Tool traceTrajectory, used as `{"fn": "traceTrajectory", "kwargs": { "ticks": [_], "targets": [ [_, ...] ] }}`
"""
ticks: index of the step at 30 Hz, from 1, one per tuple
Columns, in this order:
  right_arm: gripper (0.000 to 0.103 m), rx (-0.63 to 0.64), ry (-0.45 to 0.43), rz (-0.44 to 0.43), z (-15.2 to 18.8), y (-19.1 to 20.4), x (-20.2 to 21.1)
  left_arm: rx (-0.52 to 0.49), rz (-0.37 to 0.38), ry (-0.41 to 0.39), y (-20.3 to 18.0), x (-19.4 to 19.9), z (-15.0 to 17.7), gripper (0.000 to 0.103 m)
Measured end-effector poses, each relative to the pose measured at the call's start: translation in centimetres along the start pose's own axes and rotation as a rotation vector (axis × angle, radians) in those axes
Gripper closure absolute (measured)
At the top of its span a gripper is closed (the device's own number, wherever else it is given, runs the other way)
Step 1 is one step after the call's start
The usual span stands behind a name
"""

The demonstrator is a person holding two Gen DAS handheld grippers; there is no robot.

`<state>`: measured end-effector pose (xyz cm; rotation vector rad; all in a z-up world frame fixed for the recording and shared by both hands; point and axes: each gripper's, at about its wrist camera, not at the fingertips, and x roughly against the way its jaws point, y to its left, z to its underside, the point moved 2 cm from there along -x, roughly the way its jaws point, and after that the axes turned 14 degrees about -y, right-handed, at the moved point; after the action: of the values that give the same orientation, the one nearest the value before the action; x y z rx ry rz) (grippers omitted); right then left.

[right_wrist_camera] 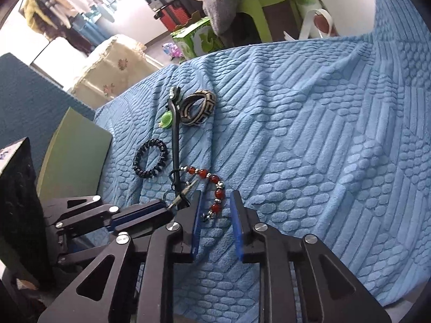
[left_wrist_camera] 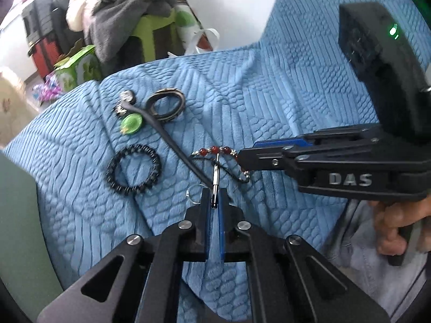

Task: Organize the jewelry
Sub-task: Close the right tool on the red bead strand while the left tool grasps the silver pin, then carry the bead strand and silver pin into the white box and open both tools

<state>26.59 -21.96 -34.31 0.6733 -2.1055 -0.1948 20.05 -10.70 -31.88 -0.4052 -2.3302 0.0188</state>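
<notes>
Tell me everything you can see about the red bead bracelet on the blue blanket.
The red bead bracelet strings round glossy red beads, separated by small silvery spacers, on a thin dark cord. It lies slack on the blue blanket, beads curving in an arc, beside a black stick-like piece. One end lies between the right gripper's open fingers; the pads do not press it. The left gripper is shut on a slim silvery metal piece crossing the bracelet.

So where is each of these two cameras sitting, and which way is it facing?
Left wrist: rides the left gripper, angled down at the blue blanket; its jaws are shut on a thin metal piece; the right gripper and a hand show at right.
Right wrist: rides the right gripper, angled down likewise; its open jaws flank the red bead bracelet; the left gripper enters from left.
Shared: blanket, red bracelet, black bead bracelet.
</notes>
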Motion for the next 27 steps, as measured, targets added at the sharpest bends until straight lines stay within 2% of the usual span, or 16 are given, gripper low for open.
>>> {"fn": "traceTrajectory", "kwargs": {
  "ticks": [10, 16, 19, 21, 27],
  "targets": [
    [0.084, 0.156, 0.008, 0.088, 0.3, 1.8, -1.5, 0.189, -0.07, -0.056, 3.2, 2.9, 1.5, 0.099],
    [0.085, 0.3, -0.013, 0.181, 0.6, 3.1, -2.1, 0.249, -0.076, -0.077, 4.1, 3.8, 1.6, 0.099],
    [0.094, 0.35, -0.029, 0.219, 0.8, 3.9, -2.5, 0.269, -0.076, -0.086, 4.5, 4.3, 1.6, 0.099],
    [0.096, 0.383, -0.035, 0.241, 1.0, 4.4, -2.7, 0.281, -0.074, -0.101, 4.8, 4.9, 1.6, 0.099],
    [0.098, 0.346, -0.03, 0.268, 1.0, 4.6, -2.3, 0.292, -0.12, -0.176, 5.8, 8.0, 0.7, 0.099]
  ]
}}
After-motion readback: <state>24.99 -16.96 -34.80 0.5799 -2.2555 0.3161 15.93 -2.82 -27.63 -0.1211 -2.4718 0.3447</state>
